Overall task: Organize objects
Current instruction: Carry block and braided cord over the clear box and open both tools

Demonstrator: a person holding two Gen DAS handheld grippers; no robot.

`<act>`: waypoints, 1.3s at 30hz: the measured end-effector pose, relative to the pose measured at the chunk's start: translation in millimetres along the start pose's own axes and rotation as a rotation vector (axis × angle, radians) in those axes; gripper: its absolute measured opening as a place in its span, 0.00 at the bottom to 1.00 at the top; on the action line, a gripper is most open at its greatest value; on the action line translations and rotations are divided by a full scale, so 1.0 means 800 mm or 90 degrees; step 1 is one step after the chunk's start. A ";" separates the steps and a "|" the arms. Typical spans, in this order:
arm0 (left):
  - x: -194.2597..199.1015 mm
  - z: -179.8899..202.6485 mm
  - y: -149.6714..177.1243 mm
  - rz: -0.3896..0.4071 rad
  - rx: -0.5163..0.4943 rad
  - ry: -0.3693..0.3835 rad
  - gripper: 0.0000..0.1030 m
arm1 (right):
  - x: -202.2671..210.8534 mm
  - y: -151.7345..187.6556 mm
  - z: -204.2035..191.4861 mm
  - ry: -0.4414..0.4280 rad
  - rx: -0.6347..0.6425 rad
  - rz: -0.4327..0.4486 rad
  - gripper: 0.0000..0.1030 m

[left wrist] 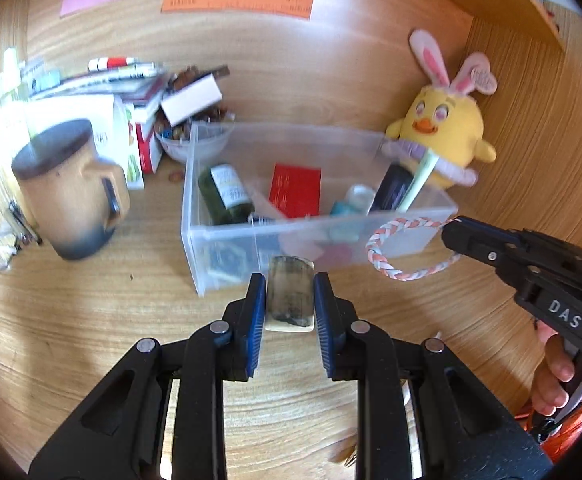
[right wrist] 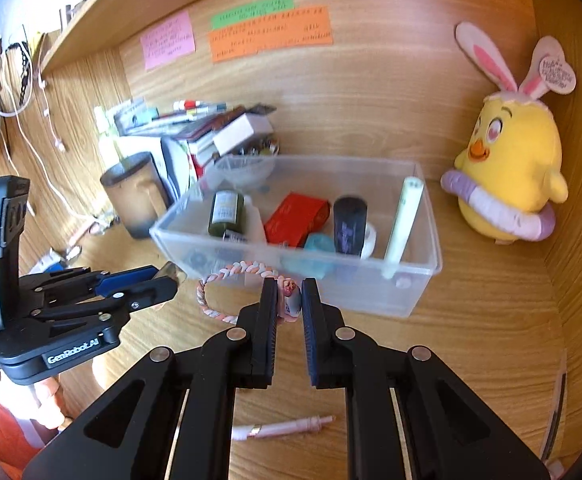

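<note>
The left gripper (left wrist: 289,300) had its blue-padded fingers (left wrist: 255,312) clenched on a small, flat, dark translucent block (left wrist: 291,298), pale at its near end (what it was I could not tell). The block's long axis ran forward along the fingers, toward the near wall of the clear plastic storage bin (left wrist: 227,236) just ahead and slightly lower in the left wrist view.

The right gripper (right wrist: 289,300) was shut tight on a braided loop of pink, white and pale blue cord (right wrist: 219,284), pinching it at a small pinkish charm or knot. The rest of the loop hung out to the left of the fingers, close before the bin's near wall; whether it touched the wall I could not tell.

The bin sat on the light wooden counter (right wrist: 471,340) and already held a dark green bottle with a white label (right wrist: 227,214), a red box (right wrist: 297,218), a dark cylinder (right wrist: 350,224) and a pale green tube (right wrist: 405,224) leaning on its near rim. A yellow plush chick with rabbit ears (right wrist: 511,176) stood beyond its right end, and a tan mug (left wrist: 71,196) to its left.

Both held things lay short of the bin's near rim, so I judged the coming move to be forward and over it. The block looked nearer the bin's middle, the loop nearer its near right corner. A pink-and-white pen (right wrist: 287,426) was on the counter below the right fingers.
</note>
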State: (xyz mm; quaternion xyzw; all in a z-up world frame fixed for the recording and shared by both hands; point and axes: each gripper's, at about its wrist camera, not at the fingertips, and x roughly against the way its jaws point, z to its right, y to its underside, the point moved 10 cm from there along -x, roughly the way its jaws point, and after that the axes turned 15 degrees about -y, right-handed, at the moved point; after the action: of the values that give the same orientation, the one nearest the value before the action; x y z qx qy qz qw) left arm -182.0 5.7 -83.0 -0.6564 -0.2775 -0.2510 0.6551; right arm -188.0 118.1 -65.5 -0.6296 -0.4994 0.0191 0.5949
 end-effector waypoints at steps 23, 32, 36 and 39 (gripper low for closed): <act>-0.034 -0.009 -0.064 0.020 0.005 -0.007 0.23 | -0.068 -0.065 0.014 0.027 0.019 0.001 0.11; -0.061 -0.015 -0.060 -0.009 0.019 -0.007 0.23 | -0.107 -0.054 0.024 0.022 0.001 -0.032 0.11; -0.065 -0.013 -0.061 -0.011 0.018 -0.005 0.23 | -0.116 -0.052 0.023 0.022 0.002 -0.041 0.11; -0.066 -0.013 -0.060 -0.012 0.019 -0.005 0.23 | -0.122 -0.049 0.020 0.034 0.017 -0.049 0.11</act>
State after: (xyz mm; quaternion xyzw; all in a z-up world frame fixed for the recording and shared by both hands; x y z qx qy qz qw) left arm -253.3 -7.5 -84.7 -0.6449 -0.2899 -0.2507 0.6612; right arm -270.8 57.9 -95.8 -0.6021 -0.5069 -0.0138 0.6167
